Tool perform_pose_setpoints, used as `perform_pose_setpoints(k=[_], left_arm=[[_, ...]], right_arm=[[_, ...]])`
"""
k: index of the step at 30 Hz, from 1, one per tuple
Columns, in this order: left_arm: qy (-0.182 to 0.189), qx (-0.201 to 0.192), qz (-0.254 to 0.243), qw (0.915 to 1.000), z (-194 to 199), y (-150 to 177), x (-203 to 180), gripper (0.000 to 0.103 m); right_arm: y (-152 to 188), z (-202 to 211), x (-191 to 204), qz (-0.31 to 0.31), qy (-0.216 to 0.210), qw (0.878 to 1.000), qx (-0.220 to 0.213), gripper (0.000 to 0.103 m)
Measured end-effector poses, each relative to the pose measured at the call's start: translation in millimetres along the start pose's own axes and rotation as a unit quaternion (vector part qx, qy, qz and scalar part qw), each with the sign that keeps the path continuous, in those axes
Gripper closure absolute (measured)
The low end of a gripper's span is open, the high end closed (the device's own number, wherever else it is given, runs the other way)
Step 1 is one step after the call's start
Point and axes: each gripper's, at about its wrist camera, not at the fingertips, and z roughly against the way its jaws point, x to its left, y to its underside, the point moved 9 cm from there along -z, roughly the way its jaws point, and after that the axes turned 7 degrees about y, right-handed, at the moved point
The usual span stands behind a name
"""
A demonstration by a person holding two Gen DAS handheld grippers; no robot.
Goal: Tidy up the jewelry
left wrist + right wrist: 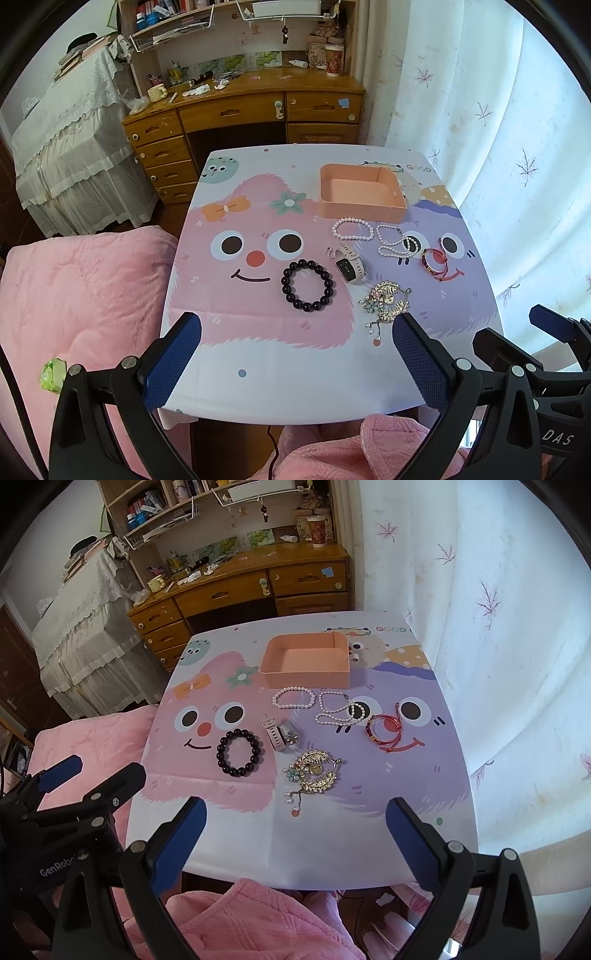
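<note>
An empty pink box (362, 194) (306, 661) stands at the far side of the small table (295, 387). In front of it lie a pearl bracelet (352, 229) (293, 698), a pearl necklace (399, 243) (338, 710), a red bangle (436, 260) (384, 731), a pink watch (349, 264) (277, 734), a dark bead bracelet (308, 286) (240, 753) and a gold brooch pile (386, 301) (314, 773). My left gripper (295, 332) and right gripper (295, 816) are both open and empty, above the near table edge.
The table wears a cartoon-print cloth. A pink blanket (74, 295) lies to the left and below. A wooden desk (251, 110) with drawers stands behind, a white curtain (498, 129) at the right.
</note>
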Motion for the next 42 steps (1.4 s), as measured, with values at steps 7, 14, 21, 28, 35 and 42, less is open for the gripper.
perform_pose_setpoints(k=[7,14,21,28,35,42], left_arm=[[0.001,0.003,0.003,1.0,0.5,4.7,-0.7,0.001],[0.002,0.004,0.003,1.0,1.2,5.8,-0.9,0.001],[0.0,0.003,-0.001,1.0,1.9,4.5,-6.3,0.001],[-0.001,0.002,-0.005,1.0,1.8,-2.1,-12.3,0.001],[-0.001,0.0,-0.007,1.0,0.6,-7.9,-13.1,0.001],[-0.002,0.0,-0.008,1.0,-0.2,-9.4,-12.4,0.001]], right_arm=[[3.7,3.7,0.2,0.007,0.001,1.0,-0.003,0.005],[3.3,5.2,-3.7,0.005,0.002,1.0,-0.003,0.005],[1.3,6.0,-6.8,0.004,0.0,1.0,-0.005,0.005],[-4.9,6.7,-12.8,0.0,-0.002,1.0,-0.01,0.005],[-4.8,6.7,-11.8,0.0,-0.001,1.0,-0.009,0.005],[-5.6,6.2,-12.2,0.0,-0.001,1.0,-0.01,0.005]])
